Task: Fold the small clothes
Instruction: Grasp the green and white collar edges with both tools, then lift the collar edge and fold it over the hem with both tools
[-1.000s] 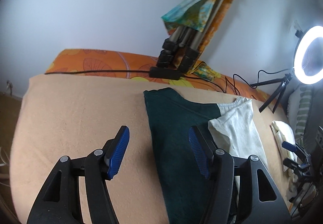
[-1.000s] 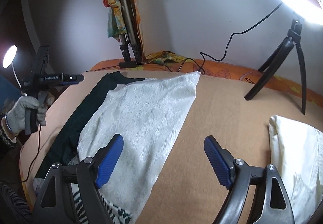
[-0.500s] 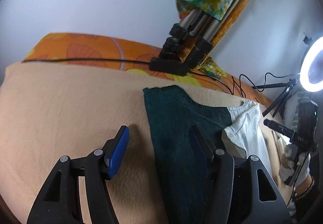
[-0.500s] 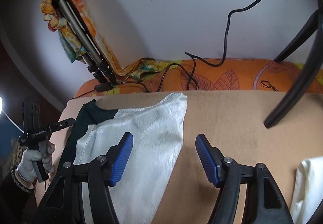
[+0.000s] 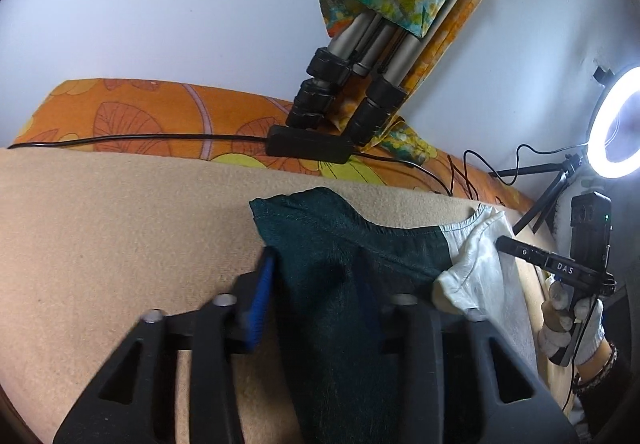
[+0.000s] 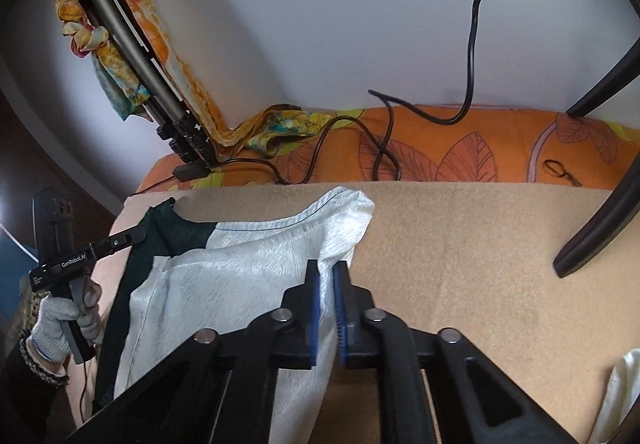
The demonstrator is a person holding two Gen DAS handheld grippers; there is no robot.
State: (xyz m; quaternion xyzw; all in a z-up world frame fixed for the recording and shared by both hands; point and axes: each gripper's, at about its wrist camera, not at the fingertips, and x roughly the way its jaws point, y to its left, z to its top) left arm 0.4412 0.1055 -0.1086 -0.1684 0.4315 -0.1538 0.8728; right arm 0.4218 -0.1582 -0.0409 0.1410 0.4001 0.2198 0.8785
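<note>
White wall [image 5: 160, 4] — glowing ring light [image 5: 616, 124]

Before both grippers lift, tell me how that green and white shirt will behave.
Probably floppy: the shirt already bunches where the right gripper pinches its white edge. Likely light, being thin. Its green side sits between the closing left gripper, so the middle should sag.

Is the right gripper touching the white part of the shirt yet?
Touching. In the right wrist view the right gripper has both blue pads pressed together on the edge of the white part of the shirt, with the cloth pinched between them and bunched up.
</note>
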